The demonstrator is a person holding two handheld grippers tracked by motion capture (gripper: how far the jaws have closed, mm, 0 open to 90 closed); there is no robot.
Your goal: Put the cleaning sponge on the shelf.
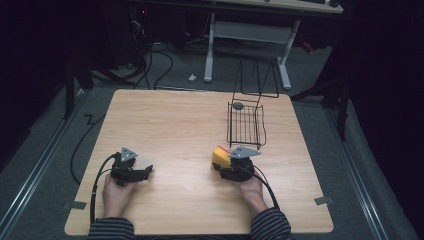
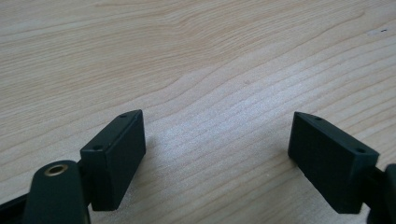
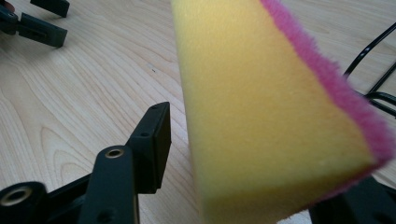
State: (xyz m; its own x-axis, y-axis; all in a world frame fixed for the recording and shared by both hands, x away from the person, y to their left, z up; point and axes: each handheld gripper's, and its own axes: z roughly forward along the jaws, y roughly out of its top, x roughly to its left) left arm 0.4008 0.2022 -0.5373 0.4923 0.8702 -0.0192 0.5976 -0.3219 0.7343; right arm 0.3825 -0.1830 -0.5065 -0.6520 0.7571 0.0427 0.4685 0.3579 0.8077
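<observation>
A wooden table (image 1: 175, 125) carries the whole scene, seen from above with the person's forearms in striped sleeves coming in from the near edge.

The right gripper (image 1: 231, 165) sits right of centre, toward the near side, and a yellow sponge with a pink scouring face (image 1: 220, 156) lies between its jaws. In the right gripper view, the sponge (image 3: 275, 112) stands tall and close to the camera, its yellow foam turned toward the left jaw and its pink layer running down the right side. The left jaw stands just beside the yellow face with a thin strip of table showing between them, so it does not press on the foam; the right jaw is mostly hidden under the sponge's lower corner, and contact there cannot be told. The jaws are partly apart and not clamped.

The left gripper (image 1: 145, 172) rests near the left near corner, well apart from the sponge. In the left gripper view its jaws (image 2: 217, 149) stand wide apart with bare wood grain between them.

A black wire basket (image 1: 246, 123) stands on the far right part of the table, just beyond the sponge, with its handle folded toward the far edge. A small grey round object (image 1: 238, 106) lies at its far left corner.
</observation>
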